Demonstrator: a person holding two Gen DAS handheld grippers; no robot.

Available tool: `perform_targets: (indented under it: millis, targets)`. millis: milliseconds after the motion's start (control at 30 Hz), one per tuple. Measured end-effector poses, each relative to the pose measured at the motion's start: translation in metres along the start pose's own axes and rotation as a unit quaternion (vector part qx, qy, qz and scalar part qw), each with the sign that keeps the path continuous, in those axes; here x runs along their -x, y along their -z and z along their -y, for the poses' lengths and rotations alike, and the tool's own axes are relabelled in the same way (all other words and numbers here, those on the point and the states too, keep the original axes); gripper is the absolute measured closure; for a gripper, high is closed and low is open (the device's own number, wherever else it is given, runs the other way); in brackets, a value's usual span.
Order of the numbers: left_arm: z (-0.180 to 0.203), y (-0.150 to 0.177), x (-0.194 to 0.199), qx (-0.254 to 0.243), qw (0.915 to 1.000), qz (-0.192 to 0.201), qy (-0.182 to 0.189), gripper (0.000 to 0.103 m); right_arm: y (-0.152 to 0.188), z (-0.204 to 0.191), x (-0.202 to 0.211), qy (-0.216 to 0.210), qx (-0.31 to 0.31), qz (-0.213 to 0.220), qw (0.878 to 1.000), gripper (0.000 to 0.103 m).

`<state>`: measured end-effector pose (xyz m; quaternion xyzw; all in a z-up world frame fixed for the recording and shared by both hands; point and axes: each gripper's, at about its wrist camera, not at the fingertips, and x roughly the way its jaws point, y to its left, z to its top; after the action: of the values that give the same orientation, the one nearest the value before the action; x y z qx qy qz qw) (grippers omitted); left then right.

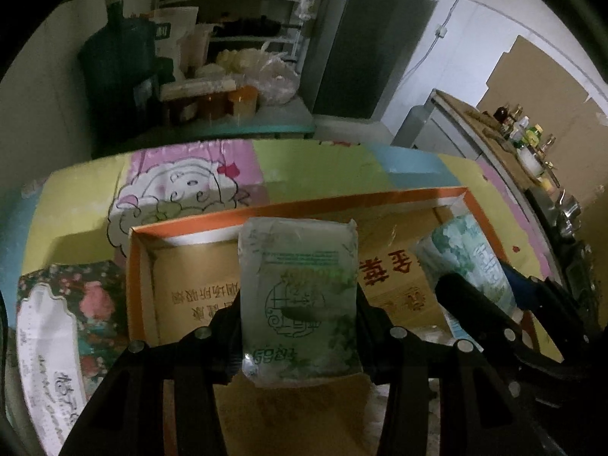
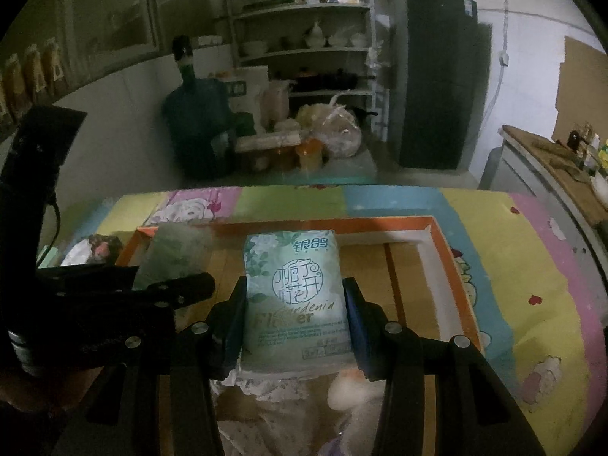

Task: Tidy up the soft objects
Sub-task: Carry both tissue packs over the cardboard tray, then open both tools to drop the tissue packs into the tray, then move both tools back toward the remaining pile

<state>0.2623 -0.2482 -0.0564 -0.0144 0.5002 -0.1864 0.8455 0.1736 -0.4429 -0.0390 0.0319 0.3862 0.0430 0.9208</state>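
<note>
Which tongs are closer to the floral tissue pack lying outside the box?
Left. The left tongs hold a green pack just beside the floral tissue pack; the right tongs work farther along the orange box.

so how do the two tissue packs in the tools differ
The left tool's pack shows its pale, faded face with the print upside down; the right tool's pack shows a teal face with "Gardenia Flower" upright. Both are soft, green-printed packs, each clamped between its tool's pads above the orange-rimmed cardboard box.
</note>
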Motion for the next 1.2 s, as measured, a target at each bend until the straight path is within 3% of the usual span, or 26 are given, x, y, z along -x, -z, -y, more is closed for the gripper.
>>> perform_targets:
  millis: [433,800,967,1200]
  targets:
    - [0.000,-0.002,-0.005,-0.001,0.9999,0.003,-0.012,0.054,0.001,-0.004,-0.009,0.000,0.007,-0.005,1.000,0.052]
    - [0.003,-0.002,0.004,-0.007,0.9997,0.022,-0.010,0.053,0.001,0.005,-0.004,-0.032,-0.018,0.009,0.999,0.048]
    - [0.001,-0.003,0.006,-0.003,0.9997,0.024,-0.007,0.041,0.000,0.007,0.001,-0.038,-0.031,0.017,0.999,0.044]
    - [0.005,0.000,0.008,-0.016,0.9997,0.020,0.001,0.031,0.001,0.013,0.017,-0.047,-0.049,0.037,0.997,0.042]
